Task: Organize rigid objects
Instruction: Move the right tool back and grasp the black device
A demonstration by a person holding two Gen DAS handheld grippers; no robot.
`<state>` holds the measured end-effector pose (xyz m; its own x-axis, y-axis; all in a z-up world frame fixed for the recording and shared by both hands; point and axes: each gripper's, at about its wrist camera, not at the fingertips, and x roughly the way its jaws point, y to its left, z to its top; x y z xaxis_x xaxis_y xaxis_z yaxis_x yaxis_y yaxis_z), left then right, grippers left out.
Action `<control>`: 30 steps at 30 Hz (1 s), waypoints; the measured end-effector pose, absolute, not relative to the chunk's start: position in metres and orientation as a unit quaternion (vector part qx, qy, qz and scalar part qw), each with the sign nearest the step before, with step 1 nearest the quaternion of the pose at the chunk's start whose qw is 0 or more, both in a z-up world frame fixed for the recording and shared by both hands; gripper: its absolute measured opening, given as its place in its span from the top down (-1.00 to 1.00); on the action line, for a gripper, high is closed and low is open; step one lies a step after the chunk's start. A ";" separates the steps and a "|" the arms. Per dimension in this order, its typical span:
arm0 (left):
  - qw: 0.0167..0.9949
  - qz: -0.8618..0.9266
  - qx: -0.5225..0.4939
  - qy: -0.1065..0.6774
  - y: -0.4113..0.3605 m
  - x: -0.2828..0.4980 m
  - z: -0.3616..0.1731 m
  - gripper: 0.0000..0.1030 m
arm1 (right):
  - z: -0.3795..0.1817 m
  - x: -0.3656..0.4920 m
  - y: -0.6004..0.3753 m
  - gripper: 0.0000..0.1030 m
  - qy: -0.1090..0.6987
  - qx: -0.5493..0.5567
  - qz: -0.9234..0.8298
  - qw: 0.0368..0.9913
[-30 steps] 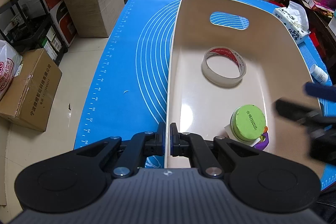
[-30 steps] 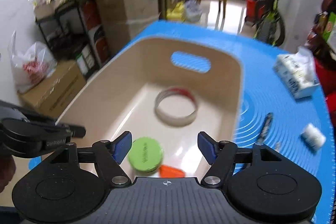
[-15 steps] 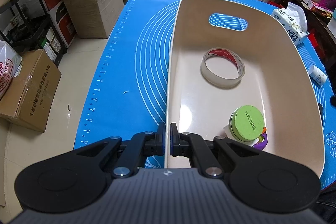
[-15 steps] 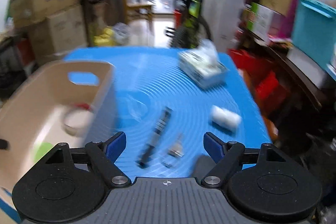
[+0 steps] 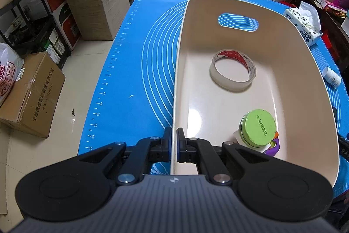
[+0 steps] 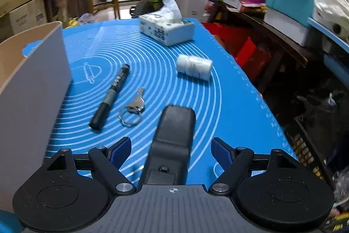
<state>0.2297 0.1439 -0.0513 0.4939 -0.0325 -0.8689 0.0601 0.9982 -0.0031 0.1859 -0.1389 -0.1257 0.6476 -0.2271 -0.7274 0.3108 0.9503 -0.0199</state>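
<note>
Looking down the right gripper (image 6: 171, 150), I saw that its blue-padded jaws stood spread wide with nothing pinched, having eased open a little earlier in the last second; a long black plastic remote-like bar (image 6: 174, 141) lay flat on the blue silicone mat (image 6: 229, 97) directly between them. That bar ran along the 12-to-6 line, its rounded far end at 12 o'clock and its near end tucked under the gripper body, so the pads sat at its 3 and 9 o'clock flanks, apart from it on both sides. I judged this the relation that counted: the long axis lay along my pointing line, so a squeeze across the narrow width would need little more than a drop and a close. At about 10 o'clock lay the black marker pen (image 6: 111, 95), slanting from 7 toward 1, and just beside it the silver key on its ring (image 6: 135, 107); the white pill bottle (image 6: 194, 67) lay on its side near 1 o'clock. My left gripper (image 5: 173, 144) was pressed together on the near rim of the beige plastic bin (image 5: 181, 58), steadying it, with the clear tape roll (image 5: 233, 71) and green-lidded tin (image 5: 258, 127) inside. The bin wall stood at 9 o'clock of the right claw, which was plainly the nearer one.
</note>
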 end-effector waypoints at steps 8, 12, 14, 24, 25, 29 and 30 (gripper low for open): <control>0.864 -0.026 0.015 0.502 0.143 0.229 -0.051 0.90 | -0.147 0.185 -0.145 -0.41 0.403 0.085 -0.165 0.896; 0.864 -0.026 0.015 0.502 0.143 0.229 -0.051 0.90 | -0.148 0.184 -0.140 -0.17 0.399 0.076 -0.155 0.900; 0.864 -0.026 0.015 0.502 0.143 0.229 -0.051 0.90 | -0.147 0.184 -0.138 -0.08 0.397 0.073 -0.146 0.903; 0.864 -0.026 0.015 0.502 0.143 0.229 -0.051 0.89 | -0.144 0.177 -0.135 -0.06 0.380 0.063 -0.145 0.911; 0.864 -0.026 0.015 0.502 0.143 0.229 -0.051 0.89 | -0.143 0.176 -0.135 -0.06 0.377 0.059 -0.144 0.913; 0.864 -0.026 0.015 0.502 0.143 0.229 -0.051 0.89 | -0.133 0.174 -0.132 -0.05 0.367 0.055 -0.132 0.919; 0.864 -0.026 0.015 0.502 0.143 0.229 -0.051 0.89 | -0.129 0.174 -0.131 -0.05 0.363 0.054 -0.129 0.921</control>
